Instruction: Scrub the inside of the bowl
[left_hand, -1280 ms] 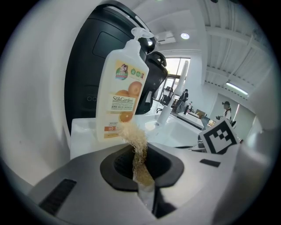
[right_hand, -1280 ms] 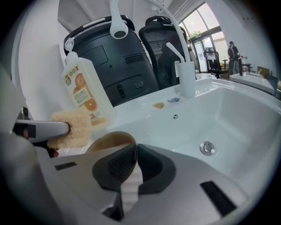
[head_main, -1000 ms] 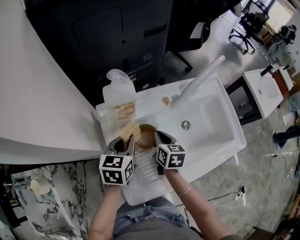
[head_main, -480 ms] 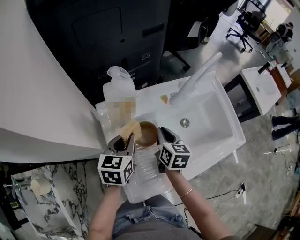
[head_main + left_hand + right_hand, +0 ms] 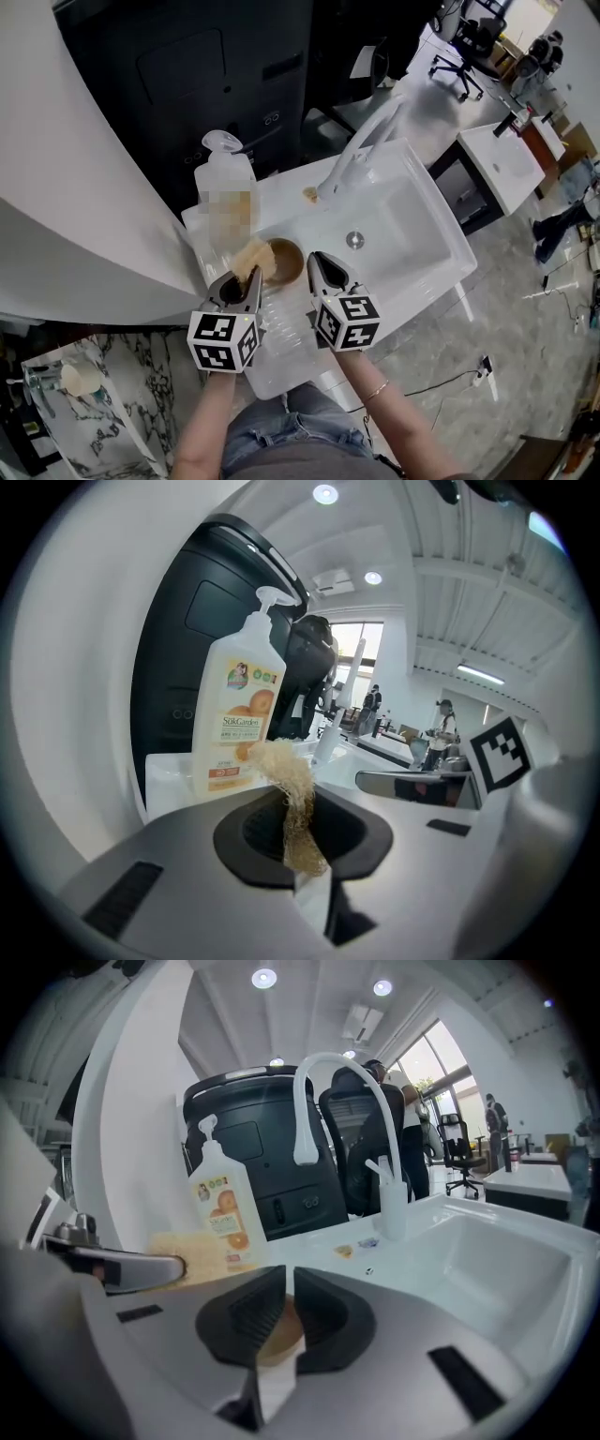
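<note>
A small brown bowl (image 5: 284,261) stands on the white counter to the left of the sink basin (image 5: 412,234). My right gripper (image 5: 316,262) is at the bowl's right rim. In the right gripper view its jaws stand almost together over the bowl (image 5: 272,1340), and they look shut on the rim. My left gripper (image 5: 246,279) is shut on a tan loofah sponge (image 5: 251,255), which sits at the bowl's left rim. The sponge (image 5: 286,780) sticks up between the jaws of the left gripper (image 5: 300,832). The inside of the bowl is partly hidden.
An orange-labelled soap bottle (image 5: 228,202) stands just behind the bowl. A white curved faucet (image 5: 361,145) rises at the back of the sink. A ribbed drainboard (image 5: 281,347) lies under the grippers. A dark cabinet stands behind the counter. Office chairs are far off.
The head camera has swung, so the whole scene sits further left and up. Both grippers stay at the bowl's rims, and the sponge is still at the left rim.
</note>
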